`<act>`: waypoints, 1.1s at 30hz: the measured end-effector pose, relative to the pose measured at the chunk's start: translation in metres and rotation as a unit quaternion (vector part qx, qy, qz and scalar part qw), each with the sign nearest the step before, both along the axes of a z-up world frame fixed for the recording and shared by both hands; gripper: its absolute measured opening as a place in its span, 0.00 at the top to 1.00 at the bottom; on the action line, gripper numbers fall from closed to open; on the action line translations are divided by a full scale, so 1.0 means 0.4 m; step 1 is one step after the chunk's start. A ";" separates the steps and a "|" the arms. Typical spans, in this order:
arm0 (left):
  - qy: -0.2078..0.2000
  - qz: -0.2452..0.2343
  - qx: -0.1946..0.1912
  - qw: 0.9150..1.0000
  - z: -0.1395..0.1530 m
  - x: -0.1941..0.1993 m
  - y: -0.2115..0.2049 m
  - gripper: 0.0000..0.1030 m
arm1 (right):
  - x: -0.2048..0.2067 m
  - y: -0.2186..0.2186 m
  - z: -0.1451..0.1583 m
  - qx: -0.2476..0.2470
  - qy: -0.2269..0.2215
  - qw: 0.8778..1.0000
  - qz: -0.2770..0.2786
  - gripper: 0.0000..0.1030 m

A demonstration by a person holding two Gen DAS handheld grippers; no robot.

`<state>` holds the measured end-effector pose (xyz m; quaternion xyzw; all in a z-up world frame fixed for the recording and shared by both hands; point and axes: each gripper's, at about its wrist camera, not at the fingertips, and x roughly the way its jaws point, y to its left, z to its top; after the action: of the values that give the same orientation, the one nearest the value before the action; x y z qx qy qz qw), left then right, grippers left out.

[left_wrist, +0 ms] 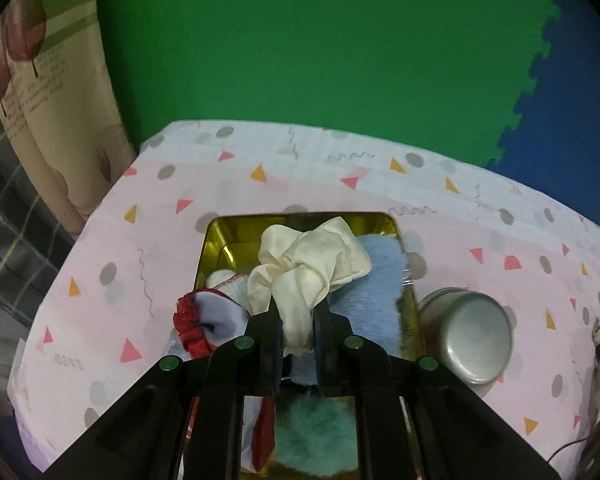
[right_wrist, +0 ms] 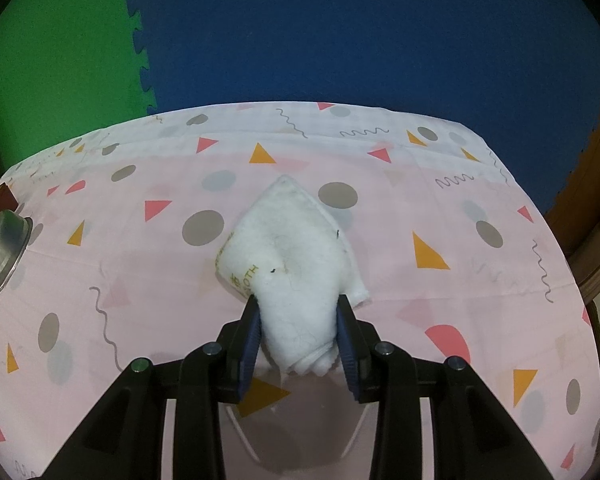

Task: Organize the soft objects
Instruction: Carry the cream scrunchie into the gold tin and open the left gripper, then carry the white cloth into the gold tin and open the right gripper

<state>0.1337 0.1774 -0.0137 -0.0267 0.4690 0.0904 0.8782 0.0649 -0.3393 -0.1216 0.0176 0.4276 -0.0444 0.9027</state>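
Observation:
In the left wrist view my left gripper [left_wrist: 297, 304] is shut on a cream satin scrunchie [left_wrist: 312, 256], which it holds over a gold tray [left_wrist: 228, 236]. Inside the tray lie a pale blue cloth [left_wrist: 376, 280], a small white cloth with red stitching [left_wrist: 228, 280], a red and white fabric piece [left_wrist: 204, 320] at the left rim and a teal fluffy ball [left_wrist: 316, 436] at the near end. In the right wrist view my right gripper [right_wrist: 298, 308] is shut on the near end of a folded white towel [right_wrist: 292, 240]. The towel's far part rests on the table.
The table wears a pink cloth [right_wrist: 420, 200] with triangles and dots. An upturned steel bowl [left_wrist: 472, 336] stands just right of the tray and shows at the left edge as the steel bowl [right_wrist: 0, 248]. Green and blue foam mats lie beyond the table's far edge.

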 end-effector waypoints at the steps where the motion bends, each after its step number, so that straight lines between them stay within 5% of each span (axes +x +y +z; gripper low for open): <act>1: 0.004 0.001 0.000 1.000 -0.010 0.003 0.004 0.87 | 0.000 0.000 0.000 0.000 0.000 1.000 0.000 0.64; 8: 0.015 0.002 0.006 1.000 -0.046 0.000 0.008 0.79 | -0.006 -0.007 0.007 0.008 -0.010 1.000 0.000 0.66; 16: -0.016 -0.010 0.046 0.999 -0.002 -0.034 -0.029 0.41 | -0.019 0.007 0.032 0.014 -0.021 1.000 0.003 0.67; 25: -0.052 -0.022 0.049 0.997 0.060 -0.117 -0.052 0.35 | -0.048 0.063 0.108 0.030 -0.039 0.998 0.027 0.67; 33: -0.062 -0.019 0.030 0.997 0.086 -0.187 -0.028 0.31 | -0.061 0.228 0.188 0.048 -0.052 0.992 0.101 0.67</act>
<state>0.0588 0.1662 0.0207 0.0025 0.4109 0.0861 0.9076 0.0405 -0.2480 -0.0463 0.0197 0.3818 0.0684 0.9215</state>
